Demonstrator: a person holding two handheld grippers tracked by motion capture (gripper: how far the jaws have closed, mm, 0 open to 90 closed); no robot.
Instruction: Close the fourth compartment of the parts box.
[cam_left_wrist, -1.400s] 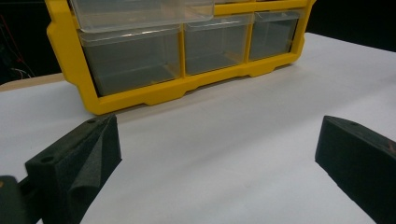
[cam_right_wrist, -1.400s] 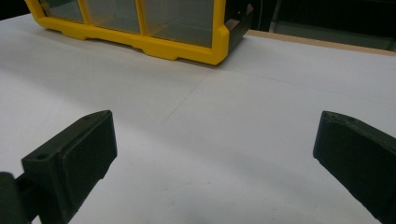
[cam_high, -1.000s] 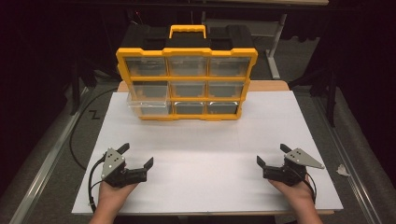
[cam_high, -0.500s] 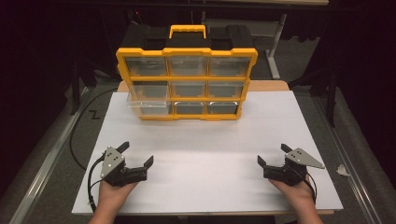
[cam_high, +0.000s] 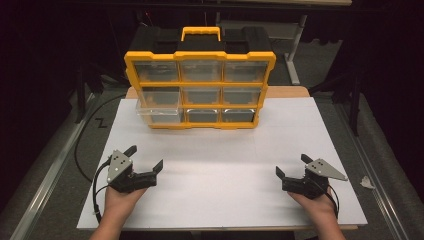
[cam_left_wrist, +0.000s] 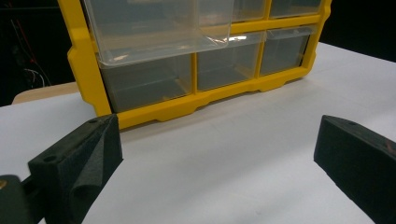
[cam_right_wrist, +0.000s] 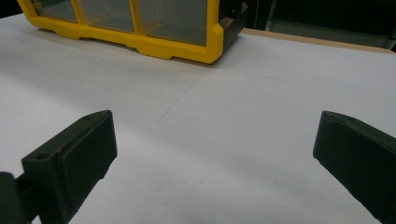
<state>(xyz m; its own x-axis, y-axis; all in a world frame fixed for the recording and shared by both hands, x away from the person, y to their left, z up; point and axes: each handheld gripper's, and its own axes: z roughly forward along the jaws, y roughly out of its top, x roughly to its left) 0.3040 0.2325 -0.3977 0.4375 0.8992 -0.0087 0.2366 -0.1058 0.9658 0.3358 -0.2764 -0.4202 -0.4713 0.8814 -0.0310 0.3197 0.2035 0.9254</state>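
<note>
1. My left gripper (cam_high: 145, 157) rests low on the white table (cam_high: 220, 150) at its near left; its jaws stand spread wide with nothing between them.
2. My right gripper (cam_high: 293, 165) sits at the near right, jaws likewise spread and empty; the two tools are well apart.
3. The yellow drawer box (cam_high: 200, 82) stands upright at the far edge of the table, well apart from both grippers.
4. One clear drawer (cam_left_wrist: 154, 28), on the box's left side in the middle row, sticks out from the frame; the others sit flush.
</note>
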